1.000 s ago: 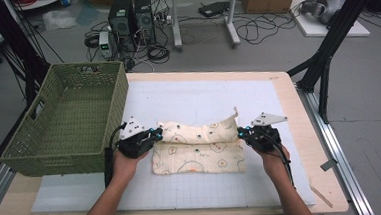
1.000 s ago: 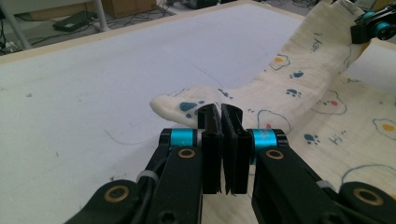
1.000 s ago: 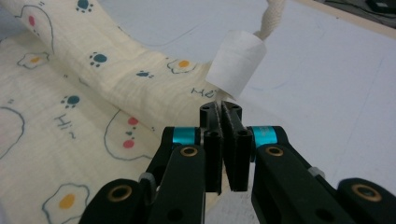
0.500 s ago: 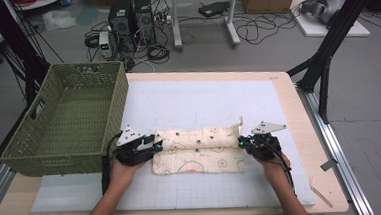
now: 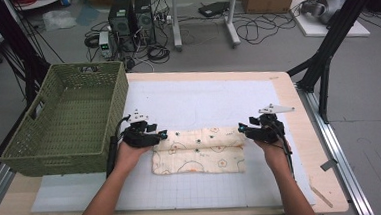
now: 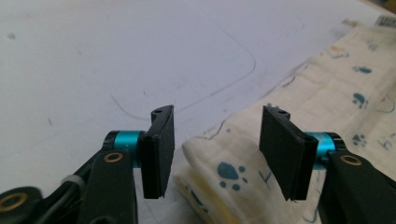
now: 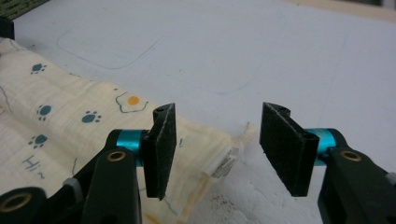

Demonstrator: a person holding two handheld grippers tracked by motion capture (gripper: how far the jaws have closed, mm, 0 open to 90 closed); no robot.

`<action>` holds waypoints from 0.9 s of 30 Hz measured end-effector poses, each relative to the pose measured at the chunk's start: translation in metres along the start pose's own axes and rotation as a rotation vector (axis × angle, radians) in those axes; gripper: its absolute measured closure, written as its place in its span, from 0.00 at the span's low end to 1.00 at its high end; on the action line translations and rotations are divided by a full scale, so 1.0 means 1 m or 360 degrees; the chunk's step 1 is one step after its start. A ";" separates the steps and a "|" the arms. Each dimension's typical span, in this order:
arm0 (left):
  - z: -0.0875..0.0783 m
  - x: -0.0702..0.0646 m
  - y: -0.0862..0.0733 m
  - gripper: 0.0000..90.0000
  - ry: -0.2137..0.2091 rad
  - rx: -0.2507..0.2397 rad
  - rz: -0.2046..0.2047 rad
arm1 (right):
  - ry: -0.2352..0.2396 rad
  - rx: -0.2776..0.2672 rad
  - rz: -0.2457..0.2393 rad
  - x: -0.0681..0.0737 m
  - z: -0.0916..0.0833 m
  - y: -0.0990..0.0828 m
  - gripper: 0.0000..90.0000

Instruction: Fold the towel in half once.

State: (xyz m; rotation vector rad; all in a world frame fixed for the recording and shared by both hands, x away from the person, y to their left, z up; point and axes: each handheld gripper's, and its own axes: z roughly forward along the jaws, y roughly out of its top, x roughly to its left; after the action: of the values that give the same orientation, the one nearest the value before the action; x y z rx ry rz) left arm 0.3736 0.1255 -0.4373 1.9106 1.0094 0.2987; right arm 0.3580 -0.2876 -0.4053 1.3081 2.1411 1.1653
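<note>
Two forearms come in from the near edge of the table (image 5: 297,86), each hand carrying a gripper to one end of a folded cloth (image 5: 198,151). That cloth, cream with blue paw prints and small egg drawings, lies flat on the white mat (image 5: 203,99) near the middle of the table, its far edge doubled over into a thick fold.

At the cloth's left end sits the left gripper (image 5: 161,135). Its jaws have just been opening and now stand apart with a clear gap; in the left gripper view (image 6: 215,148) the cloth's folded corner (image 6: 219,172) lies below and between the pads, neither of which presses on it.

At the cloth's right end sits the right gripper (image 5: 241,129). Its jaws have also just been opening and stand apart. In the right gripper view (image 7: 215,148) the cloth's end (image 7: 196,135), with a small white label, reaches past the left pad into the gap, and the pads grip nothing.

Left of the cloth, beyond the left hand (image 5: 128,152), a green woven basket (image 5: 103,105) stands on the table's left side, just beside the mat.

Far beyond the cloth, past the table's back edge, computer boxes (image 5: 130,16) and loose cables (image 5: 254,31) lie on the floor.
</note>
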 end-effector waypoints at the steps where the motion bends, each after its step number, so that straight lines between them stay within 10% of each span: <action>1: 0.002 0.000 -0.001 0.58 0.0001 0.0023 0.0017 | 0.0010 0.0041 0.0019 -0.001 0.007 0.001 0.46; 6: 0.003 -0.004 -0.002 0.80 -0.0020 0.0003 0.0108 | 0.0047 0.0136 0.0116 0.001 0.038 0.000 0.45; 10: -0.001 -0.006 -0.001 0.97 -0.0024 -0.0052 0.0163 | 0.0105 0.0266 0.0036 0.004 0.051 -0.005 0.76; 12: -0.004 -0.006 0.000 0.99 -0.0025 -0.0095 0.0180 | 0.0144 0.0224 0.0000 0.006 0.048 -0.005 0.94; 27: -0.034 -0.022 -0.003 1.00 -0.0115 -0.0275 0.0204 | 0.0151 -0.0038 -0.0135 0.018 0.004 -0.003 0.95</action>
State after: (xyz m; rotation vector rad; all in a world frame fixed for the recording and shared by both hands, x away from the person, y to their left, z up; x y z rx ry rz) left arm 0.3388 0.1302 -0.4172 1.8181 0.7893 0.3756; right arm 0.3501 -0.2706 -0.4078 1.1617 2.2194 1.2369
